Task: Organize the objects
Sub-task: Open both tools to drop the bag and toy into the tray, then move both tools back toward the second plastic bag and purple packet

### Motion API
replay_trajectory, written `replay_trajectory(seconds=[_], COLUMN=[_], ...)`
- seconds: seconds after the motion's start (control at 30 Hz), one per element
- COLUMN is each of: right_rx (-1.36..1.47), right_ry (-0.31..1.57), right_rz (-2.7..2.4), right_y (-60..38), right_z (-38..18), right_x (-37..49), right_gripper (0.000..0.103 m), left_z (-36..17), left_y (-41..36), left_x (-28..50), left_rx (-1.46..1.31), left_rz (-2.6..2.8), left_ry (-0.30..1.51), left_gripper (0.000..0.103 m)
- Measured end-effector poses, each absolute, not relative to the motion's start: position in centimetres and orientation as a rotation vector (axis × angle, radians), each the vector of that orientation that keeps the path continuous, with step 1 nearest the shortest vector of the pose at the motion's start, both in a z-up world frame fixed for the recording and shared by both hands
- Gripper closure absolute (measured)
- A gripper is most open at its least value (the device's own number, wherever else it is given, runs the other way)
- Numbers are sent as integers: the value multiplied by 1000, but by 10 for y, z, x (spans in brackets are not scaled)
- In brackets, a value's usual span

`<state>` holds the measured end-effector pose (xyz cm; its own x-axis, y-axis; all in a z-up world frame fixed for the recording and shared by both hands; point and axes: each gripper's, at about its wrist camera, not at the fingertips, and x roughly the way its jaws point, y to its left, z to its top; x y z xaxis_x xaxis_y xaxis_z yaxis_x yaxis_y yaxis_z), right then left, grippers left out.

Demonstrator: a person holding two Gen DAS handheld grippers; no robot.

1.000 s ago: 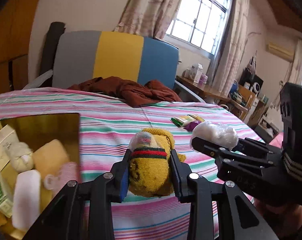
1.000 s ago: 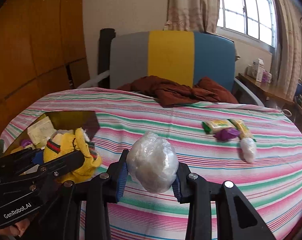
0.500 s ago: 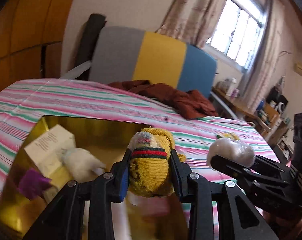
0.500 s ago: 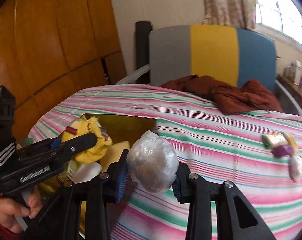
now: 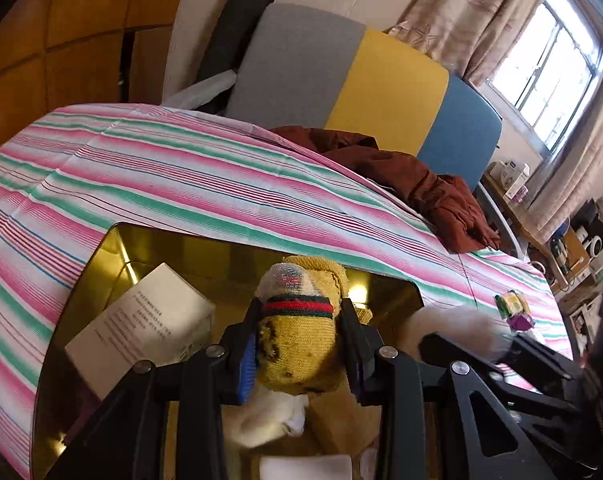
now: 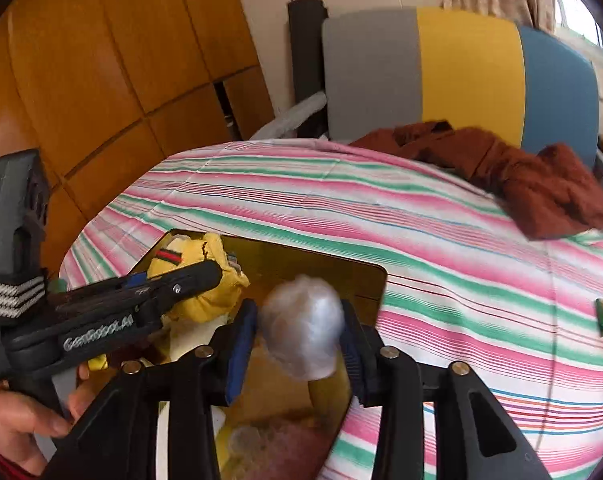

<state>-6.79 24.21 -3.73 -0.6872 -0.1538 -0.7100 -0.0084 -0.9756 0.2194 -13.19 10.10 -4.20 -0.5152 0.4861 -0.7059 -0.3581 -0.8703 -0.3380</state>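
A yellow knitted sock bundle (image 5: 297, 352) with a red and green band is clamped in my left gripper (image 5: 297, 344), hanging over the open gold tin (image 5: 113, 240). The tin holds a white box (image 5: 141, 328), a white fluffy item and other soft pieces. In the right wrist view my right gripper (image 6: 299, 336) hovers over the tin's right part (image 6: 341, 264). Its jaws are opening. The plastic-wrapped white ball (image 6: 301, 328) is between them, blurred, with a thin gap at the left pad. The left gripper (image 6: 173, 284) sits to its left, held by a hand (image 6: 17, 420).
The tin lies on a table under a pink, green and white striped cloth (image 5: 181, 176). A brown garment (image 5: 421, 184) is heaped at the far edge before a grey, yellow and blue chair back (image 5: 381, 72). Small green and purple packets (image 5: 515, 308) lie to the right.
Both grippers have swung left from the bare cloth to above the gold tin, carrying their loads. The right jaws have loosened around the wrapped ball.
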Motion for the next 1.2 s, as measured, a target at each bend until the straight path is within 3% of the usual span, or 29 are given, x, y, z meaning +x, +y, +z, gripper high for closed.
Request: replay_trajectory(seconds=[0.07,0.17,0.27,0.3,0.37,0.53,1.2], right_rx=[1240,1205,1165,1148,1128,1092,1093], right_ry=[-337,-407,-422,-427,-433,-471,-543], right_rz=[-2805,-2800,-2825,-2826,-2847,-2873,-3014], right_y=[245,252,257,259,264,274,340], right_z=[-41,-38,-33,-32,-29,-25,-39], right_x=[-74,-66,-52,-47,-36,-13,75], right_gripper=[45,45,45,45,45,45,45], left_z=[-46,-54,-55,-55,-50,-31,-11], left_y=[102,99,92,91,86,77,138], left_x=[-138,-144,-145,-146,-142,-126,-30], left_rx=[-1192,-1232,-1233,-1233,-1198,-1105,-986], left_rz=[2394,2399,2409,2418,2444,2566,2494], left_ry=[-178,-208,-272,-284,-323,-362,-207], left_gripper=[65,57,42,33,28,2,0])
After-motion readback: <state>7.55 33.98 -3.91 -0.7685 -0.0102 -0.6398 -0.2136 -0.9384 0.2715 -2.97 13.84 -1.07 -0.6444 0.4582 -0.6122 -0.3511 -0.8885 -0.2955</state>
